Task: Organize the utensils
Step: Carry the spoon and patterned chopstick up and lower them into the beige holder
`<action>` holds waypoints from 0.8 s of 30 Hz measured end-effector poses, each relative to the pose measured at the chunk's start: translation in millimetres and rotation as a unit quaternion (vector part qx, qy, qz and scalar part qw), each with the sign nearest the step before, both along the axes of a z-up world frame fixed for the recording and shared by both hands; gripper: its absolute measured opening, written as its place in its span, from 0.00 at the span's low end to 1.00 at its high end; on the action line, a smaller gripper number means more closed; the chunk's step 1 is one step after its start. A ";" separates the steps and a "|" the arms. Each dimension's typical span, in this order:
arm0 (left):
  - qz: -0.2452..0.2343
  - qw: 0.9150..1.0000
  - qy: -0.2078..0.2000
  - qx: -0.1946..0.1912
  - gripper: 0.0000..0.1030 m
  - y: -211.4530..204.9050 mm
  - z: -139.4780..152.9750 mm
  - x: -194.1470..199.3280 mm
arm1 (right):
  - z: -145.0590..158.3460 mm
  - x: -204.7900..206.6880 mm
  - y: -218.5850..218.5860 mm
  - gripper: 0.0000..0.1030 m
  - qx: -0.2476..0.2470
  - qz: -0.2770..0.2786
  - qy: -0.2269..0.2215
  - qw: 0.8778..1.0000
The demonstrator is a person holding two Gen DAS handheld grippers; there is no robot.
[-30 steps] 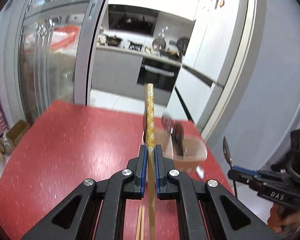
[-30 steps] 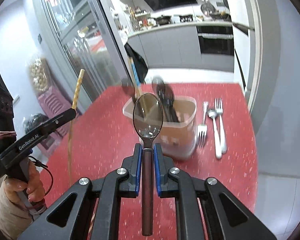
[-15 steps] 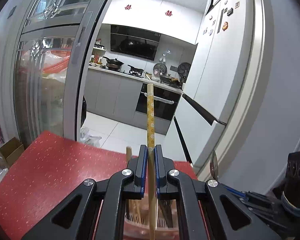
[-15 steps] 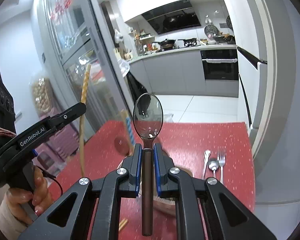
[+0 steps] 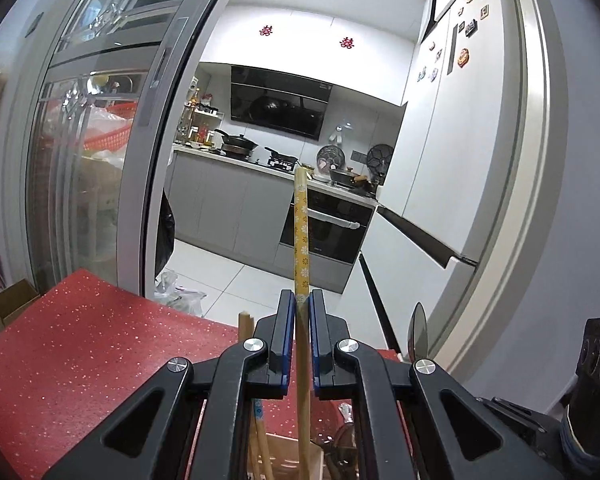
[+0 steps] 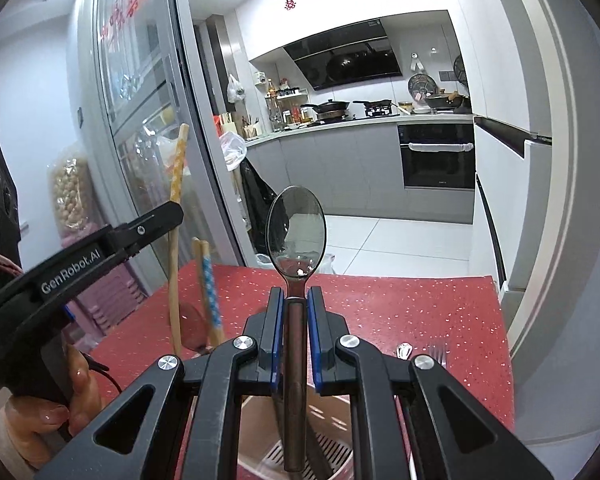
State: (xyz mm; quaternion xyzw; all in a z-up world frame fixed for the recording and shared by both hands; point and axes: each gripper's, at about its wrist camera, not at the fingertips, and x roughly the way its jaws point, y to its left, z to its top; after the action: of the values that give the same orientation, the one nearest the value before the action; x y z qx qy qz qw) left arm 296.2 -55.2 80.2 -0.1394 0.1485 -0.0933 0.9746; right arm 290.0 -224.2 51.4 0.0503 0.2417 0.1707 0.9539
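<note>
Both claws grip utensils above table (image 6: 420,300) edge.

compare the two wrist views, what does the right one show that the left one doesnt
Only the right wrist view shows the fork lying on the red table, the person's hand on the left gripper, and the blue-patterned chopsticks standing in the container.

Only the left wrist view shows the fridge magnets and a cardboard box.

Both show the yellow chopstick clamped in the left gripper, the spoon clamped in the right gripper, and the kitchen beyond.
</note>
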 end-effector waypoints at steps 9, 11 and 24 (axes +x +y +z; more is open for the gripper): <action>0.006 1.000 0.002 0.031 0.30 -7.6 -25.5 -1.8 | -33.8 7.5 0.5 0.12 -0.015 -0.007 0.009 1.000; 0.003 0.999 0.001 0.050 0.30 -12.7 -29.2 -5.9 | -39.7 6.0 0.7 0.12 -0.020 -0.003 0.010 1.000; 0.003 0.994 0.054 0.097 0.30 -17.8 -50.7 -18.9 | -56.8 -16.1 6.7 0.12 -0.046 0.013 0.027 0.998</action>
State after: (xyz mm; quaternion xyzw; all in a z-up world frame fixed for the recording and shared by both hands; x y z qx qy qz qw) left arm 277.4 -73.1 29.5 -0.0495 0.2084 -0.0676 0.9744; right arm 273.9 -217.5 -5.5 0.0078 0.2756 0.1708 0.9459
